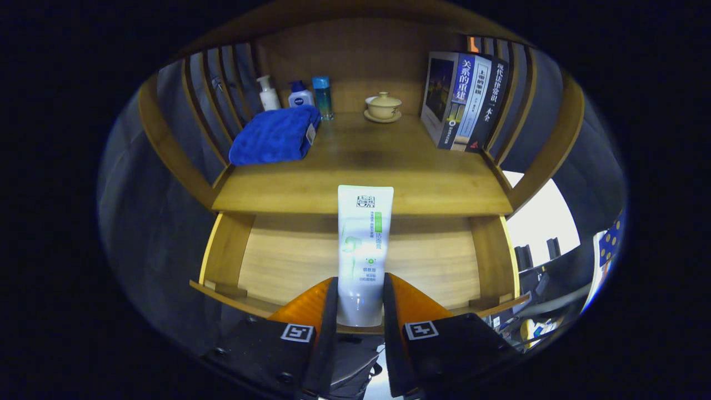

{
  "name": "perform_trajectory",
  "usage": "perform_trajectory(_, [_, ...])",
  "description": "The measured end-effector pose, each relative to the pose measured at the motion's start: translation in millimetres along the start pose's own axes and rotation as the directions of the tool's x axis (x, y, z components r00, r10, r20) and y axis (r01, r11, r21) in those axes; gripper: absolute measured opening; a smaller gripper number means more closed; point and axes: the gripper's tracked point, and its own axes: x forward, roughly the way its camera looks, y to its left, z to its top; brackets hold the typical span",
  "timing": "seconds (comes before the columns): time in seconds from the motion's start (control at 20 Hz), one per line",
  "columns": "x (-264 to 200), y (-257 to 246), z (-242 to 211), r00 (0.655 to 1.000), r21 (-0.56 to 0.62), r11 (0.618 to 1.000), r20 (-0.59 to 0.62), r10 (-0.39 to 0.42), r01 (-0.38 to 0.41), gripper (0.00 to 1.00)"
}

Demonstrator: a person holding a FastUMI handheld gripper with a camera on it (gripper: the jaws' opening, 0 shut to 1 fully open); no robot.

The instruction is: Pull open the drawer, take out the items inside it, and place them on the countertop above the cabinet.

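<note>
**A:** What does your gripper (360, 311) have right now?

**B:** Your two fingers are clamped on the lower end of a white facial-cleanser tube (364, 250), which stands upright between them. You hold it over the open drawer (278, 261), whose bare wooden bottom lies just ahead of the fingers.

**A:** And the countertop?

**B:** The countertop (361, 178) sits just beyond the tube's top. Further back you see a folded blue towel (275, 136), three small bottles (300, 95), a lidded teacup on a saucer (383, 105) and leaning books (464, 100).

**A:** How far along are you?

**B:** The drawer is open and looks emptied. I judge that setting this tube on the countertop is what's left.
</note>
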Motion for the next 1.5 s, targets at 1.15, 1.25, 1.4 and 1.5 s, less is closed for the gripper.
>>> perform_trajectory(1.15, [152, 13, 142, 0.996, 0.067, 0.994, 0.009, -0.085, 0.084, 0.51])
perform_trajectory(1.25, [147, 10, 144, 0.995, 0.075, 0.993, 0.028, -0.097, 0.094, 0.53])
perform_trajectory(1.4, [131, 5, 149, 0.993, 0.085, 0.992, 0.070, -0.100, 0.094, 0.56])
perform_trajectory(1.5, [115, -3, 149, 0.986, 0.066, 0.991, 0.111, -0.125, 0.118, 0.66])
